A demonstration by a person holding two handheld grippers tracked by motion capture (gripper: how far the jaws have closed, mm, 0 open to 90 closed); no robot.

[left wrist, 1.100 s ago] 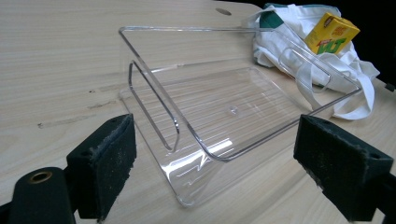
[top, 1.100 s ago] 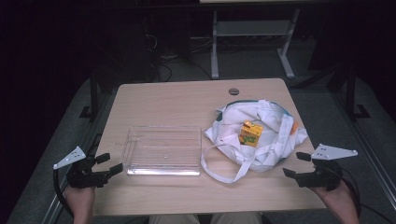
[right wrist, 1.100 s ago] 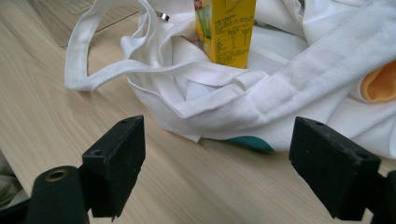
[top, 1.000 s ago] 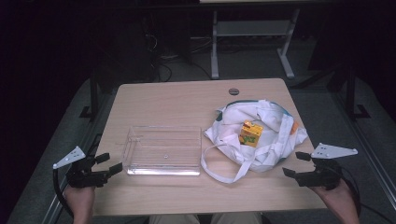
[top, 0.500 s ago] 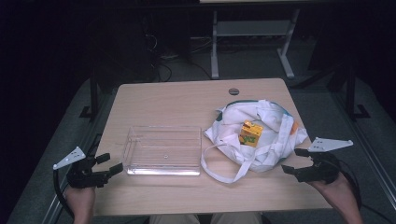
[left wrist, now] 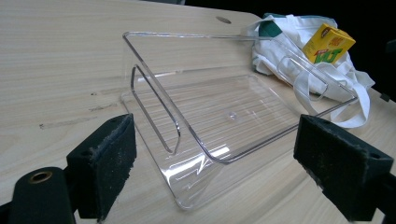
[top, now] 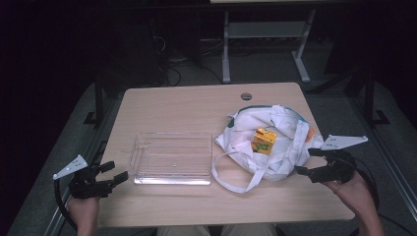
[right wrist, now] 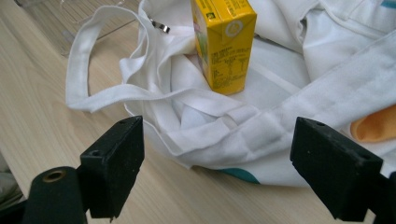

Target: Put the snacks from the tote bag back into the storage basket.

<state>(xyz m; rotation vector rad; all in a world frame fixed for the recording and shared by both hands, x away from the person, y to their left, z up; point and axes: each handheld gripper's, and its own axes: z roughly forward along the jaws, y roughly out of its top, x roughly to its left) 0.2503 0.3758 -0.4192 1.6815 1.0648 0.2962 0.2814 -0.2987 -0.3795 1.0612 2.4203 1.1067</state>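
A white cloth bag [top: 275, 140] lies crumpled on the right half of the wooden table [top: 187, 105]. On its folds stands a yellow drink carton [top: 264, 140], also close ahead in the right gripper view [right wrist: 224, 42]. A clear plastic tray [top: 172, 158] sits left of the bag, with nothing in it [left wrist: 224, 116]. My right gripper [top: 305, 161] is open at the bag's right edge, and the bag [right wrist: 261, 116] lies just ahead of its jaws. My left gripper [top: 114, 172] is open at the table's left front corner, just short of the tray's near left corner.
A round cable hole [top: 246, 96] sits near the table's far edge. An orange thing [right wrist: 376, 125] peeks from under the bag's right folds. The bag's long strap [top: 236, 182] loops toward the front edge. A desk frame [top: 263, 44] stands on the dark floor behind.
My right gripper has crept left and slightly up toward the bag's right edge. The left gripper, tray, bag and carton have stayed put.
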